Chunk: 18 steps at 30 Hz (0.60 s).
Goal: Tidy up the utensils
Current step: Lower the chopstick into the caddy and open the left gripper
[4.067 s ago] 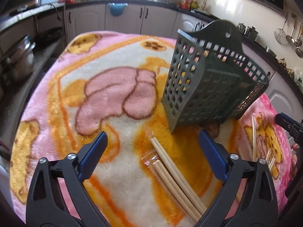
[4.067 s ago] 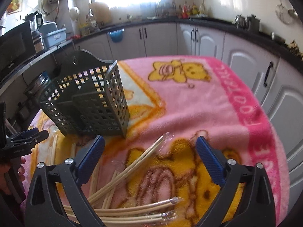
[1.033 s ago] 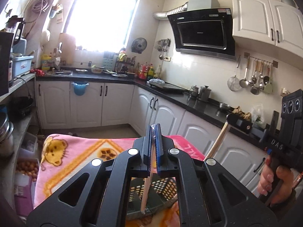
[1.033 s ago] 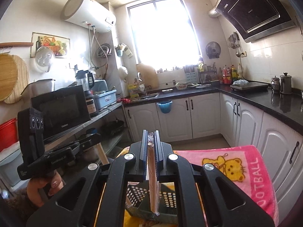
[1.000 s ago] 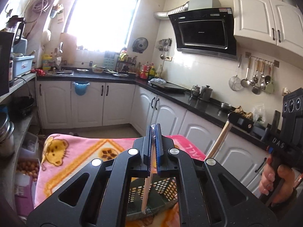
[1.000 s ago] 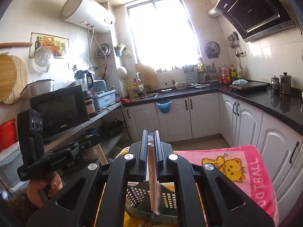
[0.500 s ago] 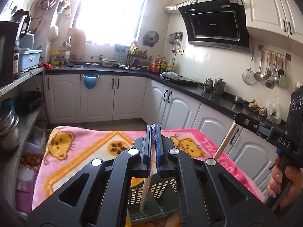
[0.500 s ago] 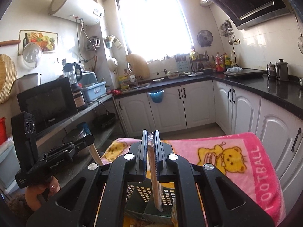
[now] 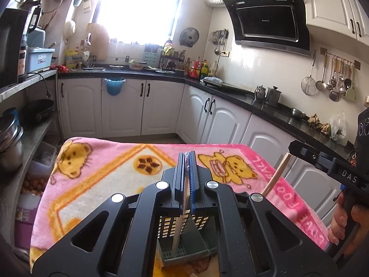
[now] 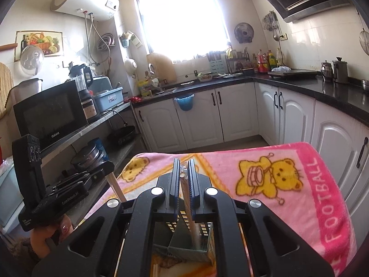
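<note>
My left gripper [image 9: 187, 161] is shut on a wrapped pair of wooden chopsticks [image 9: 178, 228] that hang down with their tips inside the green slotted utensil holder [image 9: 184, 247]. My right gripper [image 10: 183, 169] is slightly parted around another wrapped pair of chopsticks [image 10: 190, 217] that reaches down into the same holder [image 10: 184, 247]. The right gripper shows at the right in the left wrist view [image 9: 290, 150], the left gripper at the left in the right wrist view [image 10: 108, 168]. The holder stands on the pink cartoon blanket [image 9: 103, 173].
The blanket [image 10: 288, 184] covers a table with edges on the far and right sides. More loose chopsticks [image 10: 155, 269] lie on it by the holder's base. Kitchen cabinets [image 9: 129, 108], a shelf with pots [image 10: 92, 154] and a microwave [image 10: 48, 113] surround the table.
Both grippers have tilted down and lowered their chopsticks deeper into the holder. The right gripper's fingers have parted a little around its pair.
</note>
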Available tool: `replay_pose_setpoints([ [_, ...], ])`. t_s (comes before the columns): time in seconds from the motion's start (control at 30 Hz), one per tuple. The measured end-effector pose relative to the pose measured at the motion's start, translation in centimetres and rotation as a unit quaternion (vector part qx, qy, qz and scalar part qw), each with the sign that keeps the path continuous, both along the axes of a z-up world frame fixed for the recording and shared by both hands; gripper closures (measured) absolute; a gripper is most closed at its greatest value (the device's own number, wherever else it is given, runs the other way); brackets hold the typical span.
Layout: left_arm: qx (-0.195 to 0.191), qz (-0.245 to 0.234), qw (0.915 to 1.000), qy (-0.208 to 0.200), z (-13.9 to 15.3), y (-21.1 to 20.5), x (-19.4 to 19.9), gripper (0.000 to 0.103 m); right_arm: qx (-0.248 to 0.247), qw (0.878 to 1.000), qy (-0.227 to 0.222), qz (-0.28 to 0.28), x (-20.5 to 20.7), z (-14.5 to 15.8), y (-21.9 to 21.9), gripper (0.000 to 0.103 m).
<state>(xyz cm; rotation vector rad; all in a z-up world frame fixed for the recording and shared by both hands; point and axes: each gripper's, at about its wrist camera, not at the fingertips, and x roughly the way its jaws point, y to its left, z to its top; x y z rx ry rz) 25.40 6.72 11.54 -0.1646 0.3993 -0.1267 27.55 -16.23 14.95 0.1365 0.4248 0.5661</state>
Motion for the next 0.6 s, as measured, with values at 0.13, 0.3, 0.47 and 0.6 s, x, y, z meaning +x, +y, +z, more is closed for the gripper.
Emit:
replay_pose_setpoints([
  [0.13,0.0,0.0,1.0,0.003,-0.3,0.0,-0.2,0.101,-0.001,1.0,0.005,-0.005,-0.3,-0.6,-0.2,0.089],
  [0.3,-0.002,0.0,1.0,0.007,-0.8,0.2,-0.5,0.101,0.005,1.0,0.007,-0.017,-0.8,-1.0,-1.0,0.073],
  [0.47,-0.003,0.002,1.0,0.006,-1.0,0.3,-1.2,0.081,0.002,1.0,0.003,-0.029,-1.9,-1.3,-1.8,0.057],
  [0.6,-0.01,0.004,0.9999,0.002,-1.0,0.5,-2.0,0.064,-0.012,0.999,-0.006,-0.036,-2.9,-1.5,-2.3,0.048],
])
